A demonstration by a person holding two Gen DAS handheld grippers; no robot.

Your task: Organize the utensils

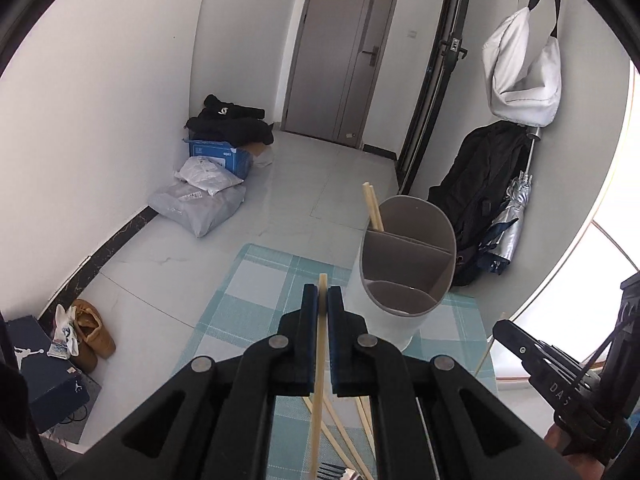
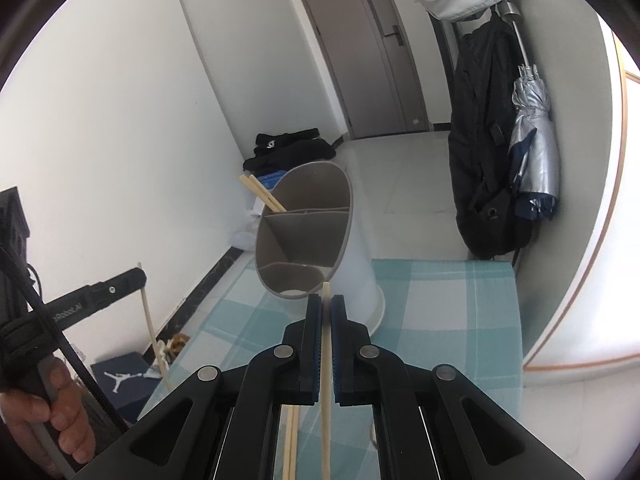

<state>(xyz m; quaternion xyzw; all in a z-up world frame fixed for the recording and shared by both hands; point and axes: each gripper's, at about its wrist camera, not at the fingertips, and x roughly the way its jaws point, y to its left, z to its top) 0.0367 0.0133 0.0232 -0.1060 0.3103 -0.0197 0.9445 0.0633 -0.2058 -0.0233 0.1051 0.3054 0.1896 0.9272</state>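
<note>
Left tongs are pressed together on 1 chopstick, pinched near its upper end so only a short tip pokes past the pads and most of the length hangs back under the tool. Likely held that way so the long end can be dropped in w/ the tip as a guide. Right tongs are likewise clamped on a 2nd chopstick, same style of grip, tip just clear of the pads. 1 stick per tool, prob. so both can be stowed as a pair.

Just ahead of both tongs the utensil holder is seen, an oval white tub w/ grey lining, split into 3 compartments. It stands upright on the plaid mat. 2 chopsticks are already leaned in the far compartment, tops sticking out over the rim, so that slot is judged to be the chopstick slot; the other 2 look empty.

Below the left tongs, more loose chopsticks are left lying on the mat, crossed, w/ what looks like fork tines at the frame's bottom edge, part hidden. Task is thus judged early to mid: several pieces not yet sorted.

Each tool is visible from the other's camera, off to the side, apart from the holder. Next move is judged to need tipping each stick more upright over the far slot before release.
</note>
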